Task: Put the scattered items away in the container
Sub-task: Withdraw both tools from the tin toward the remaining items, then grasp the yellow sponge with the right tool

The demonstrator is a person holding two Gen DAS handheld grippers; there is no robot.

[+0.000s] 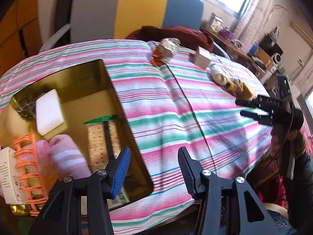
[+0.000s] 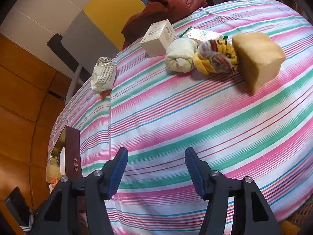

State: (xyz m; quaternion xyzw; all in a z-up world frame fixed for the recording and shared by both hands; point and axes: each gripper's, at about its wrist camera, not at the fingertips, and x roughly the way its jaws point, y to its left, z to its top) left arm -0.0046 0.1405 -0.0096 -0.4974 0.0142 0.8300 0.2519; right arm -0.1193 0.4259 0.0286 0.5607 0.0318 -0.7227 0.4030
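Note:
The gold-lined box (image 1: 109,82) sits at the table's left and holds a white block (image 1: 49,111), a cracker pack (image 1: 101,143), a pink striped sock (image 1: 66,156) and an orange plastic rack (image 1: 29,168). My left gripper (image 1: 154,156) is open and empty, over the box's right wall. Scattered on the striped cloth are a silver packet (image 2: 103,75), a white carton (image 2: 158,37), a white sock roll (image 2: 181,57), a yellow sock in plastic (image 2: 217,58) and a tan sponge (image 2: 258,58). My right gripper (image 2: 156,156) is open and empty, well short of them.
A foil pack (image 2: 201,34) lies behind the socks. A dark red jacket (image 2: 172,5) is heaped at the table's far edge, before a grey, yellow and blue chair back (image 1: 137,9). A person (image 1: 277,166) is at the right side. Bare striped cloth (image 2: 185,117) spans the middle.

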